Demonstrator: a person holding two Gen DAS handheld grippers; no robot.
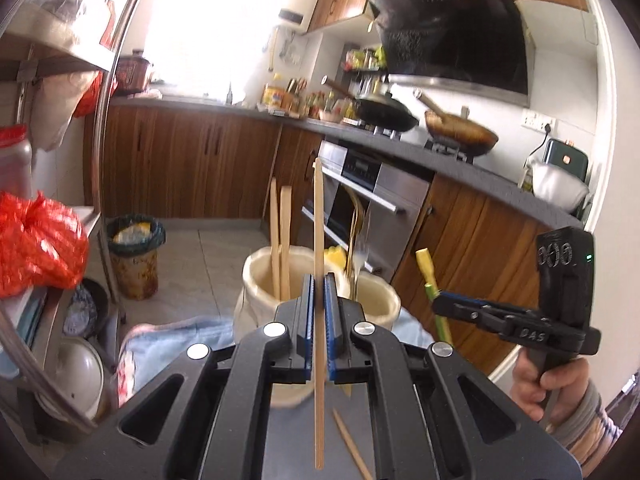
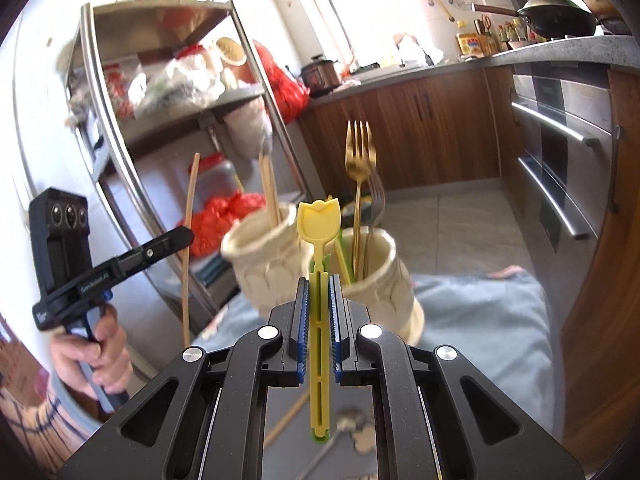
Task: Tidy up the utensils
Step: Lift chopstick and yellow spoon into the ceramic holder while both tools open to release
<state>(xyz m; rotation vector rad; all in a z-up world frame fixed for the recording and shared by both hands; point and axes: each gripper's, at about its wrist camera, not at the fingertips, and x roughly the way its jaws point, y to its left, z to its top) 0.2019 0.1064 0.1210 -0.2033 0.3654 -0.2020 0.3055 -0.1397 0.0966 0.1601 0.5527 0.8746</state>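
My left gripper (image 1: 319,280) is shut on a single wooden chopstick (image 1: 319,208) that stands upright between the blue pads. Beyond it sit two cream ceramic holders: the left holder (image 1: 256,280) has two wooden chopsticks (image 1: 280,236) in it, the right holder (image 1: 380,300) has forks. My right gripper (image 2: 319,284) is shut on a yellow plastic utensil (image 2: 319,220) with a tulip-shaped end, backed by a green piece. In the right wrist view the chopstick holder (image 2: 260,256) stands left, and the fork holder (image 2: 384,280) holds a gold fork (image 2: 360,152) and a silver one.
The holders stand on a light blue towel (image 2: 480,320). A loose chopstick (image 1: 352,444) and a spoon (image 2: 348,420) lie below the grippers. A steel shelf rack (image 2: 132,92) with red bags stands on one side, wooden cabinets and an oven (image 1: 372,200) on the other.
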